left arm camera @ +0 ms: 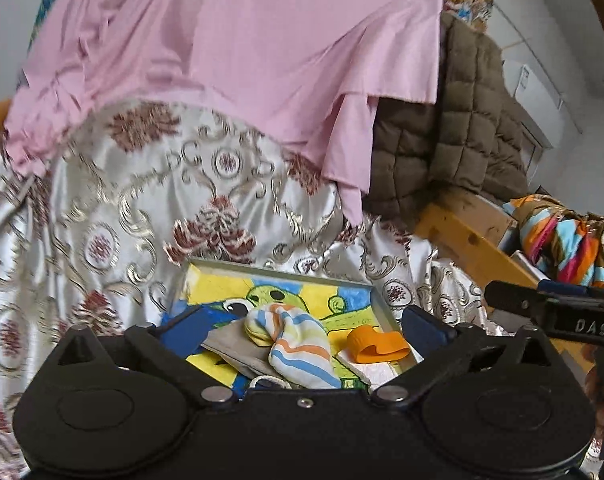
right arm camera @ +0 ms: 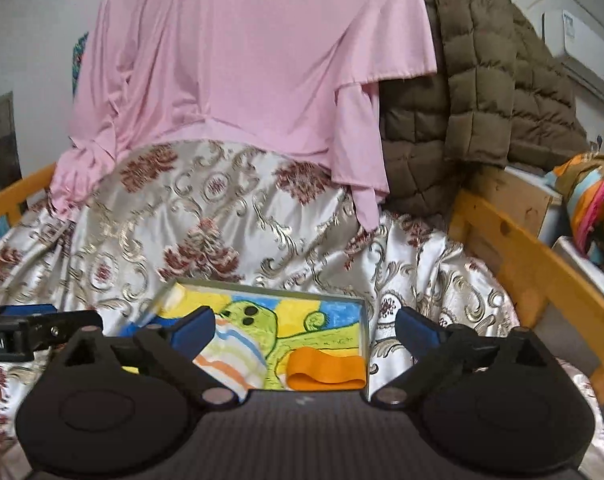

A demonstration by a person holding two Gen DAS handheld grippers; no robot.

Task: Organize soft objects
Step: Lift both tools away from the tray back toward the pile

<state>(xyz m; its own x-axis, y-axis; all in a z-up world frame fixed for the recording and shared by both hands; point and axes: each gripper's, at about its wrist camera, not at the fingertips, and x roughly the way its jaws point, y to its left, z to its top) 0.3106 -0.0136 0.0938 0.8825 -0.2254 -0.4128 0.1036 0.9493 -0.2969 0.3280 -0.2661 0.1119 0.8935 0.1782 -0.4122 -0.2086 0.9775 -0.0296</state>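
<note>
A shallow tray (left arm camera: pixel 375 300) with a colourful cartoon bottom lies on the patterned bedspread. In it lie a striped sock (left arm camera: pixel 298 344), a grey cloth (left arm camera: pixel 230 346) under the sock, an orange band (left arm camera: pixel 375 346) and a white piece (left arm camera: pixel 365 368). My left gripper (left arm camera: pixel 303 326) is open above the tray, its blue fingertips on either side of the sock. My right gripper (right arm camera: pixel 305 330) is open above the same tray (right arm camera: pixel 363 320), with the sock (right arm camera: pixel 230 354) at its left fingertip and the orange band (right arm camera: pixel 325 370) between the fingers.
A pink garment (left arm camera: pixel 242 52) and a brown quilted jacket (left arm camera: pixel 461 120) hang over the silver floral bedspread (left arm camera: pixel 102 220). A wooden bed rail (right arm camera: pixel 541 264) runs at the right, with a multicoloured cloth (left arm camera: pixel 561 236) beyond it.
</note>
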